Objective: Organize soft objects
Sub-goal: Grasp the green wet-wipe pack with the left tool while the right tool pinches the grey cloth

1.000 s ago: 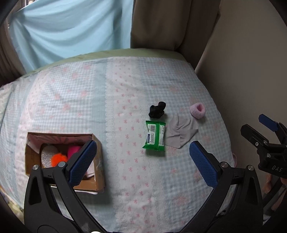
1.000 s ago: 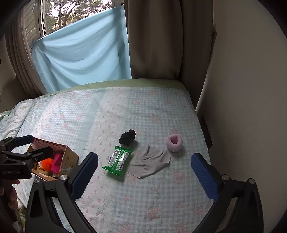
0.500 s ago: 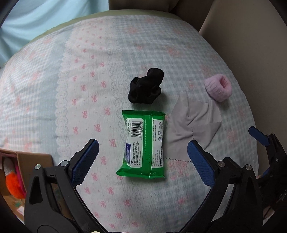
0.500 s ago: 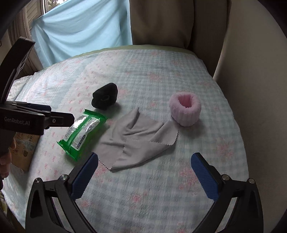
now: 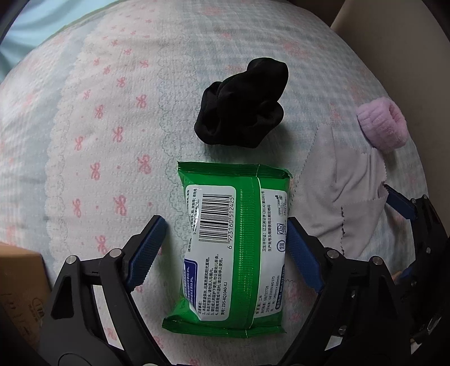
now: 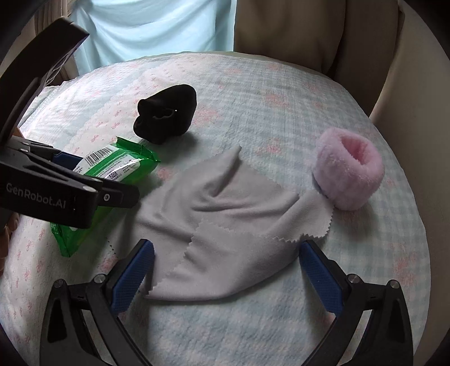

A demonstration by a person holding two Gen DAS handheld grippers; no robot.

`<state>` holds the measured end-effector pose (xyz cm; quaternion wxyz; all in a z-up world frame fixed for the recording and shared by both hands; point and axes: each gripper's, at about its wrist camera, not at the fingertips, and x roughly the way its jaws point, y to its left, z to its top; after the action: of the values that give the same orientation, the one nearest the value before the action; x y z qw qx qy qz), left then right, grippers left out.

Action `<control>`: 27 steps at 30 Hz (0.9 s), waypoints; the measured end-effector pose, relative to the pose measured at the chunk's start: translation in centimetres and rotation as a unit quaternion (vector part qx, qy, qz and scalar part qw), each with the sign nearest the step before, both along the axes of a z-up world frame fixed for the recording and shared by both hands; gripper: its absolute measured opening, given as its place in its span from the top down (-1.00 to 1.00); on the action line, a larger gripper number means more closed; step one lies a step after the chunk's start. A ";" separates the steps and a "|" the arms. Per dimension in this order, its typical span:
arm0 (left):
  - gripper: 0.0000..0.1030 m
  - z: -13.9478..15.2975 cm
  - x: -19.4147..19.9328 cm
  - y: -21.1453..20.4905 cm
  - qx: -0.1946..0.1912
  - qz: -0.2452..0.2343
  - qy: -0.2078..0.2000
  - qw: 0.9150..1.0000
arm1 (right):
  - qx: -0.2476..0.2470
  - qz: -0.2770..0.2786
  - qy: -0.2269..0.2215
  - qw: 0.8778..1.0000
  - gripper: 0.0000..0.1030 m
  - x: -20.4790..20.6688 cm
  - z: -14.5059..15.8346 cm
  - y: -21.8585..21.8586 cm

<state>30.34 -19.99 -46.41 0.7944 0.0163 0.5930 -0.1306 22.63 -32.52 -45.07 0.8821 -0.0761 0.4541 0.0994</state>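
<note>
A green wipes pack [image 5: 234, 245] lies on the bed between the open fingers of my left gripper [image 5: 225, 225]; the right pad [image 5: 302, 259] touches its edge, the left pad stands apart. It also shows in the right wrist view [image 6: 112, 169]. A grey cloth [image 6: 225, 225] lies between the open fingers of my right gripper [image 6: 225, 250], low over it. A black bundled sock [image 5: 243, 107] sits beyond the pack. A pink fluffy band [image 6: 348, 171] rests at the cloth's far right corner.
A cardboard box corner [image 5: 19, 281] is at the left edge of the left wrist view. The bed has a checked sheet with pink bows [image 5: 112, 135]. A beige wall [image 6: 416, 84] runs along the bed's right side; curtains [image 6: 281, 25] hang behind.
Both grippers have moved down and forward toward the bed. The left one now straddles the wipes pack and has narrowed; the right one now straddles the grey cloth.
</note>
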 end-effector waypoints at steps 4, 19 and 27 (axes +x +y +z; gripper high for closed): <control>-0.14 0.1 0.3 0.0 0.000 0.002 -0.006 1.000 | -0.005 0.024 -0.007 1.000 -0.73 0.5 0.0 1.0; 0.03 0.9 0.4 0.9 -0.004 0.002 -0.005 1.000 | 0.000 0.022 -0.005 1.000 0.78 0.5 0.8 1.5; 0.07 1.5 -0.1 1.1 -0.012 0.003 -0.008 1.000 | 0.037 -0.009 0.000 0.999 0.89 0.5 1.6 0.6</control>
<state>30.21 -18.90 -44.89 0.7999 0.0063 0.5847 -0.1351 23.10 -31.88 -43.44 0.8852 -0.0390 0.4508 0.1082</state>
